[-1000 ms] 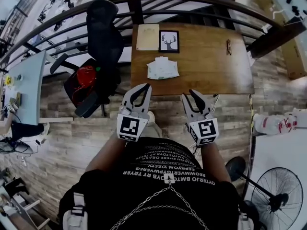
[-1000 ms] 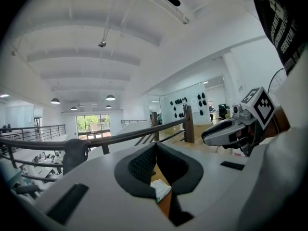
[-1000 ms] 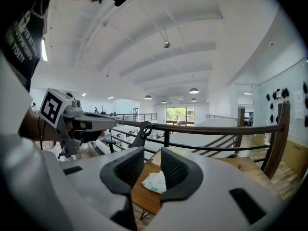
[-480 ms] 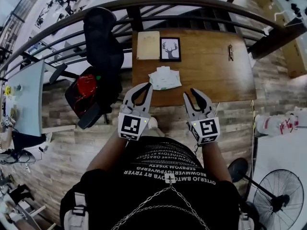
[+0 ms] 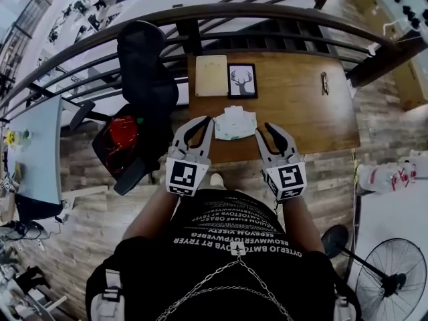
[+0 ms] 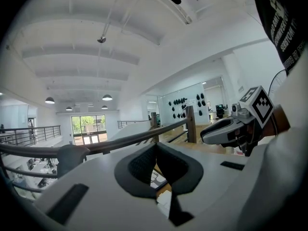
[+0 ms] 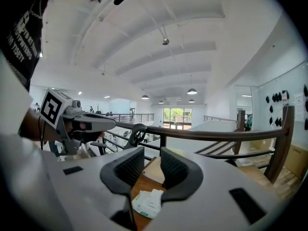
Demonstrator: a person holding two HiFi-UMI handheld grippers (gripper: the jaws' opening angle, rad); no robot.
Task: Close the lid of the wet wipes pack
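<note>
The wet wipes pack (image 5: 235, 123), white with green print, lies near the front edge of the wooden table (image 5: 301, 112). Whether its lid is up I cannot tell. My left gripper (image 5: 206, 123) hovers just left of the pack, its fingertips meeting with nothing between them. My right gripper (image 5: 266, 131) hovers to the pack's right, jaws apart and empty. In the right gripper view the pack (image 7: 149, 202) shows low between the pads, beyond the right gripper (image 7: 151, 160). In the left gripper view the left gripper (image 6: 155, 150) points at the table, and the right gripper (image 6: 231, 129) shows beside it.
A framed deer picture (image 5: 241, 80) and a pale board (image 5: 211, 75) lie at the table's back, a small dark item (image 5: 324, 82) at its right. A black office chair (image 5: 144, 65) stands left of the table. A curved railing (image 5: 267, 12) runs behind. A fan (image 5: 391, 273) stands at lower right.
The person has walked up to the table. The pack and table edge have come nearer, and both grippers now flank the pack. Neither gripper's jaws have visibly changed.
</note>
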